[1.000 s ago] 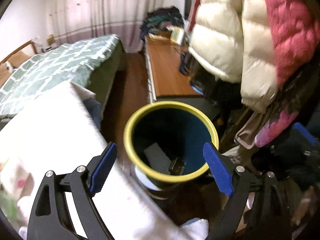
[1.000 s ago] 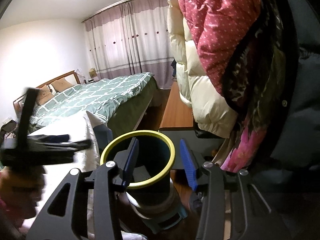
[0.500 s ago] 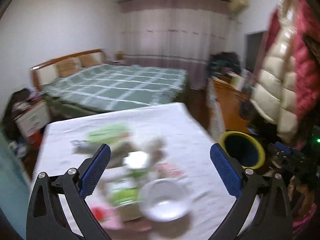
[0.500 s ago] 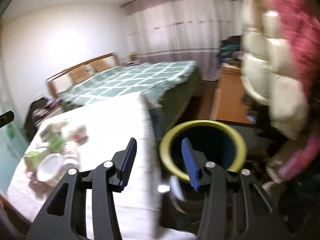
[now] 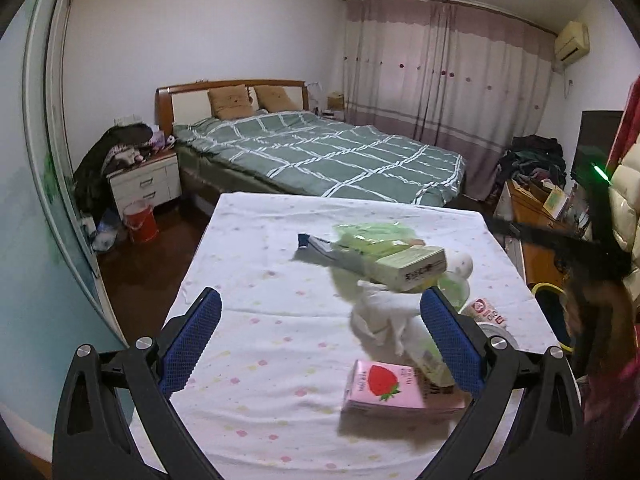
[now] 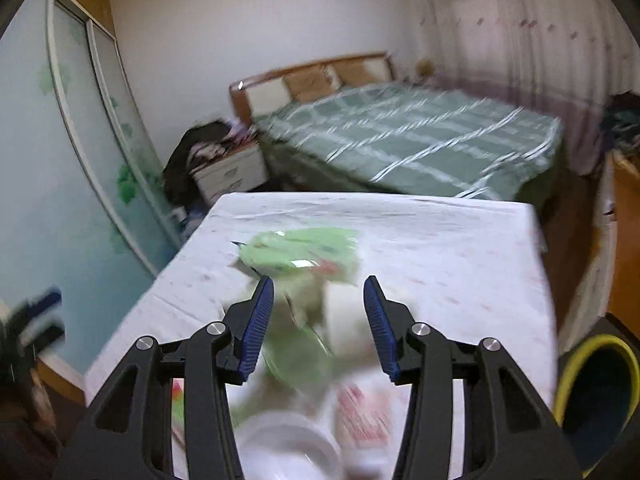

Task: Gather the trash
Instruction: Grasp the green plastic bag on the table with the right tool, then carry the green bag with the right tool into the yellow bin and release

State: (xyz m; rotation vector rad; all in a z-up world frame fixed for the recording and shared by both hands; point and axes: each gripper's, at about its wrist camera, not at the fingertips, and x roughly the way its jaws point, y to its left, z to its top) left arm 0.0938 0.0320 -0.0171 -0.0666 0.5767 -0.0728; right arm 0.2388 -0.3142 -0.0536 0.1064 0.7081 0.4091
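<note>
Hovering wide open and empty above the table (image 5: pixel 248 240), the left gripper (image 5: pixel 320 344) and right gripper (image 6: pixel 318 324) faced light, squashy trash like the pink strawberry carton (image 5: pixel 384 390), probably best pinched across its flat sides.

Right gripper (image 6: pixel 318 320), jaws apart and empty, above a table (image 6: pixel 460 264) covered in white cloth. Beneath it lies blurred litter: a green wrapper (image 6: pixel 304 250) and a white bowl (image 6: pixel 288 448) (details indistinct). A yellow-rimmed bin (image 6: pixel 596 396) stands beside the table's right edge.
</note>
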